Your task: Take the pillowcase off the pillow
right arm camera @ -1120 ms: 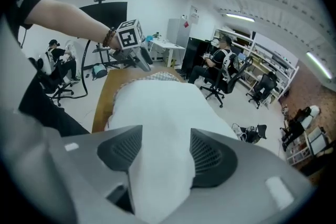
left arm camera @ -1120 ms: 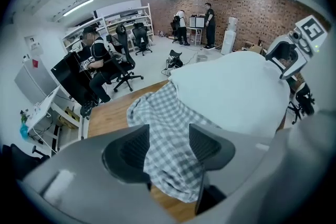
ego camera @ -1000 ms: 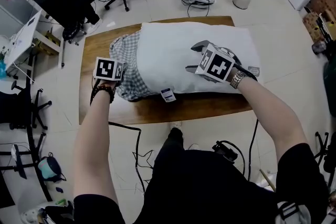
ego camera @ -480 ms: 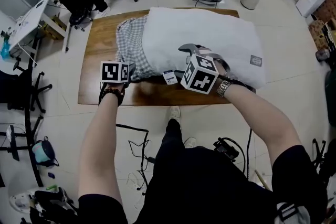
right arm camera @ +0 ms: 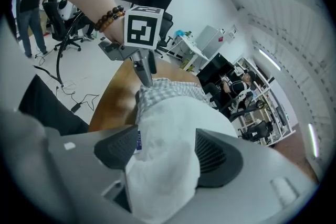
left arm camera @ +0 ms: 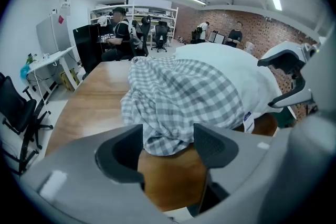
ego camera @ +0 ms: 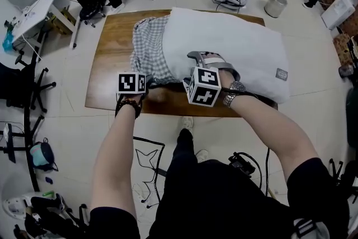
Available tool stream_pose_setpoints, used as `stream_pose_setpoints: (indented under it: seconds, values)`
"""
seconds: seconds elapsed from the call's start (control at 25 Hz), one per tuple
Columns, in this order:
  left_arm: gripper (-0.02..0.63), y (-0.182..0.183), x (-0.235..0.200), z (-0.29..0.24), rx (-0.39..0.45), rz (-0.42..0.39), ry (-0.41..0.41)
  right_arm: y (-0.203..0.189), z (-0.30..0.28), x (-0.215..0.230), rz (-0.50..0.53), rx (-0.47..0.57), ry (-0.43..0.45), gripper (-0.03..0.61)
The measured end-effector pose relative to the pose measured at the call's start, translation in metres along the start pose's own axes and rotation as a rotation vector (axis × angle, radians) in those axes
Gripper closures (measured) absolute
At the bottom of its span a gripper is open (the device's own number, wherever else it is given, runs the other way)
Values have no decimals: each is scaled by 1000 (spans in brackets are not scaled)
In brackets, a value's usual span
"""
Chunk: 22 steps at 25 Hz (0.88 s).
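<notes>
We find the desk (ego camera: 111,64) bare along its left side, open to a reach from there, and bare again in a thin strip along the near edge. The pillow (ego camera: 235,47) fills the middle and right, out to the far edge. The bunched pillowcase (ego camera: 148,48) is heaped at its left end. Off the desk, a chair (ego camera: 17,87) stands to the left and a bin (ego camera: 275,4) beyond the far right corner.

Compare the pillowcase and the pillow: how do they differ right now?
The pillowcase is grey-and-white check; the pillow is plain white. The pillowcase is bunched and wrinkled over one end; the pillow lies smooth, mostly bare. The pillowcase covers far less of the table than the pillow. Both lie on the wooden table, touching.
</notes>
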<state>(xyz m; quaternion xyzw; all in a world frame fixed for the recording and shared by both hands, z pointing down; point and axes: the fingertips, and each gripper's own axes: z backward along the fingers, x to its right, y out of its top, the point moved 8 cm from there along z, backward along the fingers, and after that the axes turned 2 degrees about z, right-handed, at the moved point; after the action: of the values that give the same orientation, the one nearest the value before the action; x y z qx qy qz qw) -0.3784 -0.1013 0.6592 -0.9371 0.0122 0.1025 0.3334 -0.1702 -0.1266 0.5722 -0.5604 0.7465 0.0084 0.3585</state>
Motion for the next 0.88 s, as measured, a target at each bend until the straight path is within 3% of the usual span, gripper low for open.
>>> stream_pose_setpoints:
  seconds: [0.36, 0.48, 0.52, 0.64, 0.72, 0.88]
  values:
    - [301, -6, -47, -43, -57, 90, -37, 8, -63, 2, 20, -95, 51, 236]
    - [310, -6, -54, -58, -92, 86, -37, 8, -72, 6, 26, -118, 32, 349]
    - [336, -6, -57, -61, -106, 73, -33, 11, -72, 9, 24, -123, 16, 404]
    - [513, -6, -66, -67, -143, 2, -10, 14, -67, 17, -3, -118, -19, 540]
    - [564, -2, -73, -66, -156, -26, 5, 10, -57, 27, -46, -103, -39, 558]
    - [581, 4, -91, -52, -142, -16, 64, -12, -34, 38, -117, -86, -73, 563]
